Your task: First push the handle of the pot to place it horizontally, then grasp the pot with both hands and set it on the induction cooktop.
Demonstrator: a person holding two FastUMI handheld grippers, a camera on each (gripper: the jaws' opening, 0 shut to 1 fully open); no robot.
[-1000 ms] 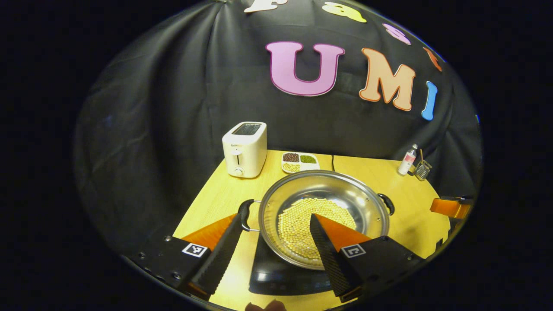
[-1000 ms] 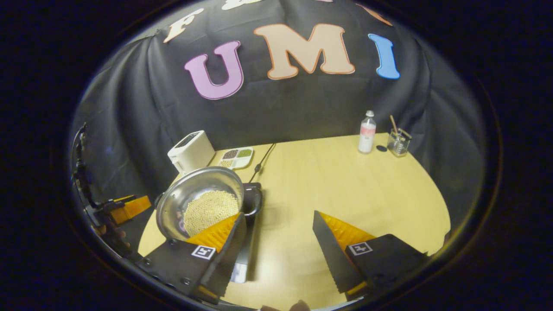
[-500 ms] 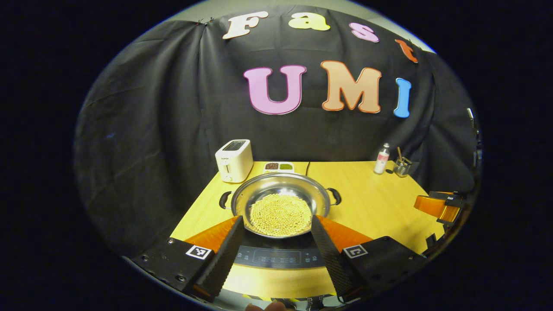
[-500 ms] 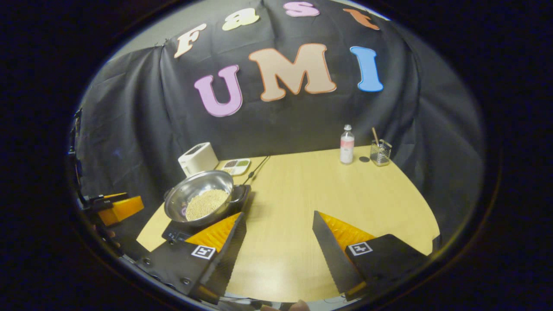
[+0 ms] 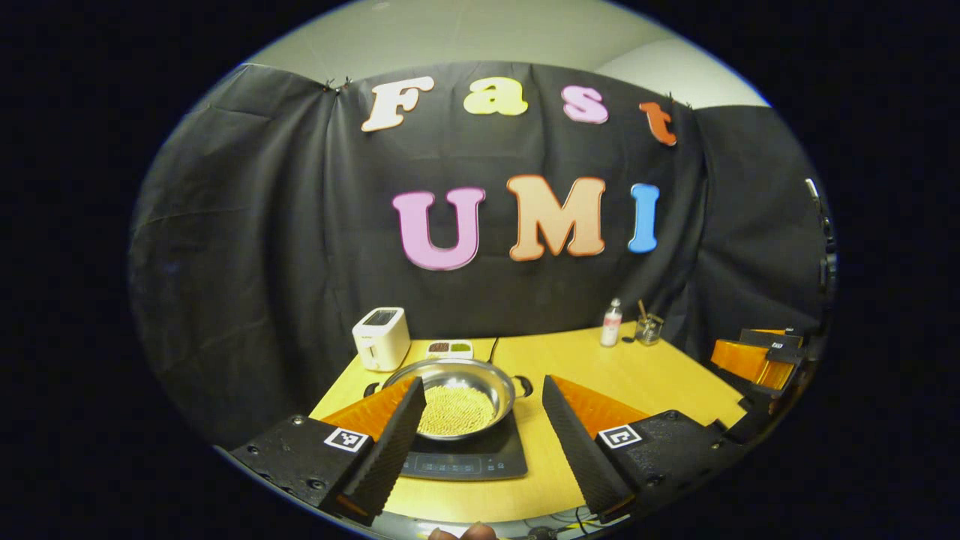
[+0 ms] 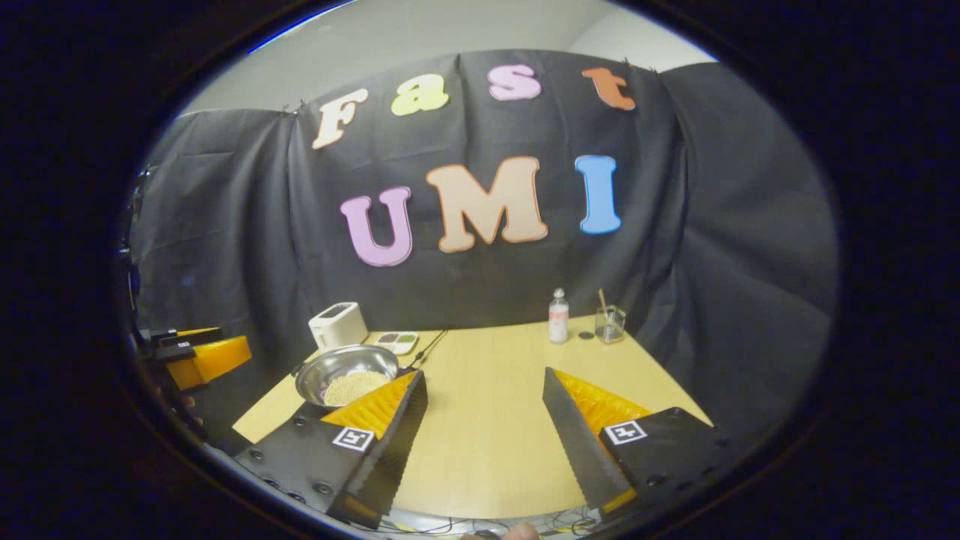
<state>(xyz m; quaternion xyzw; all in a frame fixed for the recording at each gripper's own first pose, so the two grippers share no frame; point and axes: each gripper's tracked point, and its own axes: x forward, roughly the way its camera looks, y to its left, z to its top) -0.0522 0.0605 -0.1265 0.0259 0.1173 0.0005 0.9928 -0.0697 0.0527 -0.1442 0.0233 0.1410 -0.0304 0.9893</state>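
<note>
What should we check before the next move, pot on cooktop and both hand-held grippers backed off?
1. Pot sits on the induction cooktop: ok.
2. Pot handles lie left-right, horizontal: ok.
3. Left hand-held gripper open, holding nothing, short of the pot: ok.
4. Right hand-held gripper open over bare table, holding nothing: ok.
5. Beans stay inside the pot, none seen spilled on the table: ok.
6. Pot centred on the cooking zone: cannot tell, the left finger covers part of its rim.
</note>
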